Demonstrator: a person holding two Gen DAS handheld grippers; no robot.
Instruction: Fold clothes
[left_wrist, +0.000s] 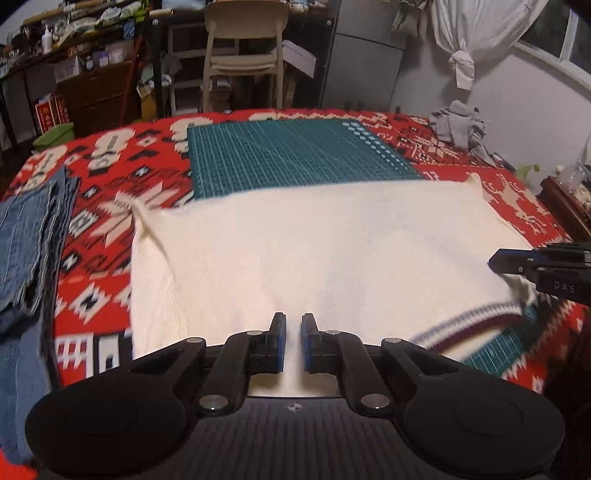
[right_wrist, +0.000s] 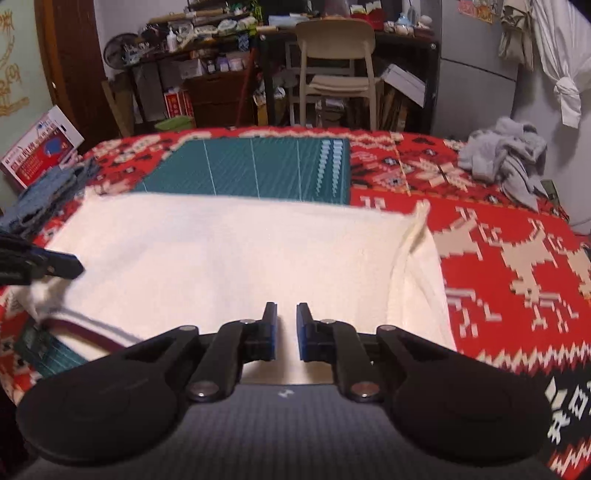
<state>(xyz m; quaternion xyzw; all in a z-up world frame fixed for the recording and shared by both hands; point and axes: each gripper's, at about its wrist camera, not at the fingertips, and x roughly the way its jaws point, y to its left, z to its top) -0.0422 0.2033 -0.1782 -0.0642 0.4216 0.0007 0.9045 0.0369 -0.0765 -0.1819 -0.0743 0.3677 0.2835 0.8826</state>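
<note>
A: Left side? 
B: Folded jeans (left_wrist: 26, 243) at the surface's (left_wrist: 110, 162) left edge. Left gripper (left_wrist: 293, 341) nearly closed, pinching the white sweater's (left_wrist: 314, 236) cloth. 
A: Sweater where? 
B: Spread mid-surface, partly over the green mat (left_wrist: 280, 155). 
A: Right? 
B: Right gripper (right_wrist: 287, 330) nearly closed on the sweater too; grey clothes (right_wrist: 506, 155) far right.

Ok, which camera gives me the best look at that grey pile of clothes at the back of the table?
The right wrist view: the grey pile of clothes sits large and whole at the table's far right corner, its folds readable. The left wrist view also shows the pile, but smaller and nearer the frame's edge, with less detail.
</note>
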